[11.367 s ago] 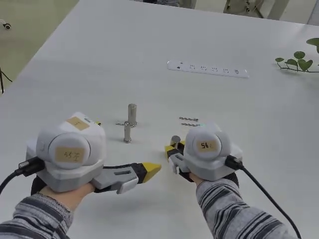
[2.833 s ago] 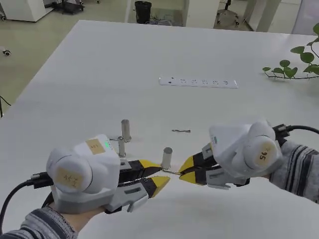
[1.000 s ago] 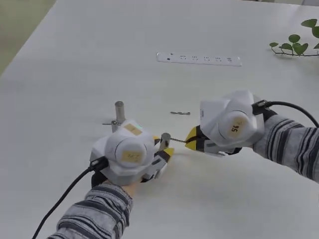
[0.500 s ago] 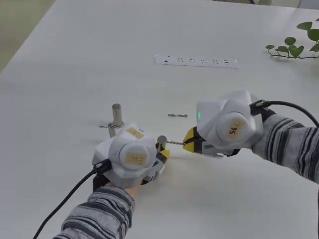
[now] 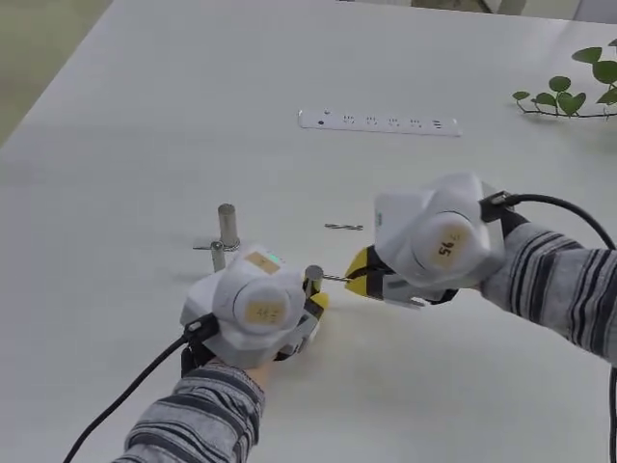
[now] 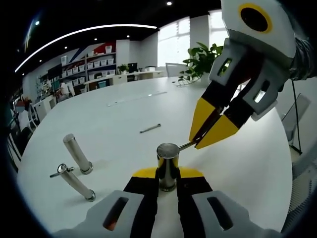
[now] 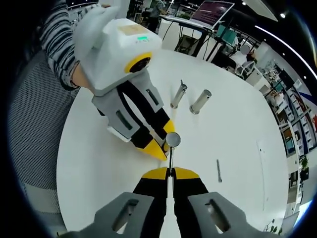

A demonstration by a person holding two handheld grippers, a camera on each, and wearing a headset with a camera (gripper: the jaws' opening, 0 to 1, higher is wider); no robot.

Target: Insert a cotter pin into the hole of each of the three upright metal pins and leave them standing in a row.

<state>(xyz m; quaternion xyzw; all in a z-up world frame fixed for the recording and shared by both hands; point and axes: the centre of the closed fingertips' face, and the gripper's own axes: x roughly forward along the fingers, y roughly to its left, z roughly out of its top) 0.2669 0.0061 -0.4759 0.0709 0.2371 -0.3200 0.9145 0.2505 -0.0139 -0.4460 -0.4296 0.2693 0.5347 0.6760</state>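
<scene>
White table [image 5: 145,125]: L gripper [image 6: 168,174] clamps the near metal pin [image 6: 168,154] upright. R gripper [image 7: 171,173] pinches a cotter pin [image 7: 170,159], tip at that pin's head. Beyond to the left stand a bare pin [image 6: 77,153] and a pinned one [image 6: 77,182] w/ a cotter already through; spare cotter [image 5: 343,228] lies nearby.

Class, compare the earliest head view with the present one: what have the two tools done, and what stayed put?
The left tool came forward and shut on the nearest metal pin. The right tool picked up one cotter pin and brought its tip against that pin near its top. In place: the far metal pin, the fitted metal pin beside it, one loose cotter pin, the power strip.
</scene>
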